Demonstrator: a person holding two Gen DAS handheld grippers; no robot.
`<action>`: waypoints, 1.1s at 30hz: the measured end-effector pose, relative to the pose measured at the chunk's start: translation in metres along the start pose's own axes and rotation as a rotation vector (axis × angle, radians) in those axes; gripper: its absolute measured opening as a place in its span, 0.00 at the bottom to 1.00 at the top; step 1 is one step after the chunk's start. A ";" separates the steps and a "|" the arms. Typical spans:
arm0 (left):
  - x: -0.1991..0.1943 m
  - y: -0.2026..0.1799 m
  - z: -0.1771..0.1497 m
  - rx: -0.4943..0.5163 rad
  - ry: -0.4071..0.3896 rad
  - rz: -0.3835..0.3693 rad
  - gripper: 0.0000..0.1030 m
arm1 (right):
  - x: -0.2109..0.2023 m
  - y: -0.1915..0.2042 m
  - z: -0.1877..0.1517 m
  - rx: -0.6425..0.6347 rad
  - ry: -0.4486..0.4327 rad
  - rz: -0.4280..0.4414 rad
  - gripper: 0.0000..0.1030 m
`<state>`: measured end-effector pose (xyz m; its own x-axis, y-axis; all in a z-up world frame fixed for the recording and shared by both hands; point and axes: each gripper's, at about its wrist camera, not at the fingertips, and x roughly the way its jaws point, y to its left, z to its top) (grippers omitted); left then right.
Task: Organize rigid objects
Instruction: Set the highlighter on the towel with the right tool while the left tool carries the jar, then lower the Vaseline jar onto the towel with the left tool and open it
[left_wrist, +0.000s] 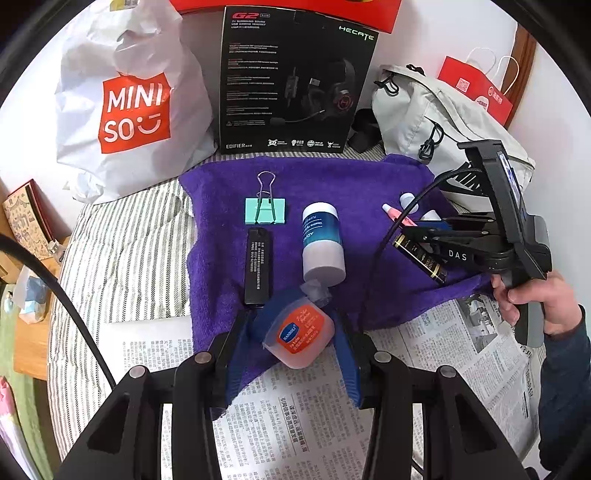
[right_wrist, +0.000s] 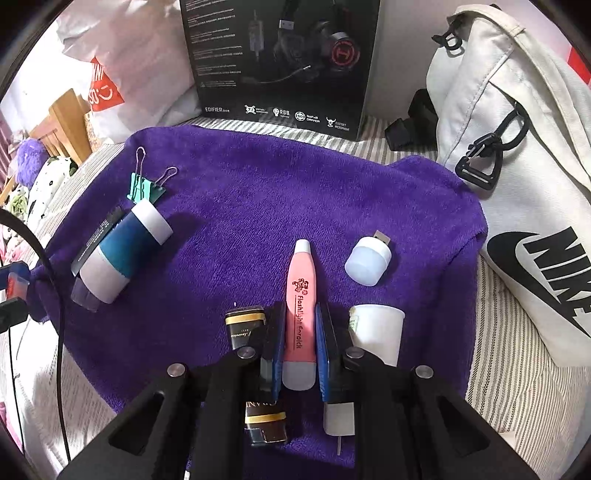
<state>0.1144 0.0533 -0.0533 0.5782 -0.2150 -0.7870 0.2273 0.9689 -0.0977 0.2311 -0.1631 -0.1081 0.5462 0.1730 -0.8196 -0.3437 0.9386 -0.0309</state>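
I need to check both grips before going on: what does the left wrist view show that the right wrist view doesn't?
Left wrist only: the left gripper shut on an orange jar, newspaper, and the hand holding the right gripper.

Right wrist only: the right gripper shut on a pink pen, and a USB light.

Both: purple towel, green clip, blue bottle, headset box.

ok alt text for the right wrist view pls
The right gripper is shut on a pink flashlight earpick over a purple towel. A black and gold tube and a white tube flank it.
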 end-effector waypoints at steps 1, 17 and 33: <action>0.000 -0.001 0.000 0.002 0.000 -0.001 0.40 | 0.000 0.001 0.000 -0.002 0.001 0.002 0.15; 0.026 -0.024 0.020 0.055 0.031 -0.058 0.40 | -0.052 -0.002 -0.025 -0.041 -0.061 0.004 0.39; 0.075 -0.072 0.045 0.177 0.097 -0.120 0.40 | -0.084 -0.047 -0.059 0.058 -0.087 -0.036 0.40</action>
<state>0.1762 -0.0383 -0.0781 0.4628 -0.3066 -0.8317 0.4285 0.8987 -0.0929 0.1560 -0.2393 -0.0714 0.6229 0.1619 -0.7654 -0.2792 0.9599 -0.0242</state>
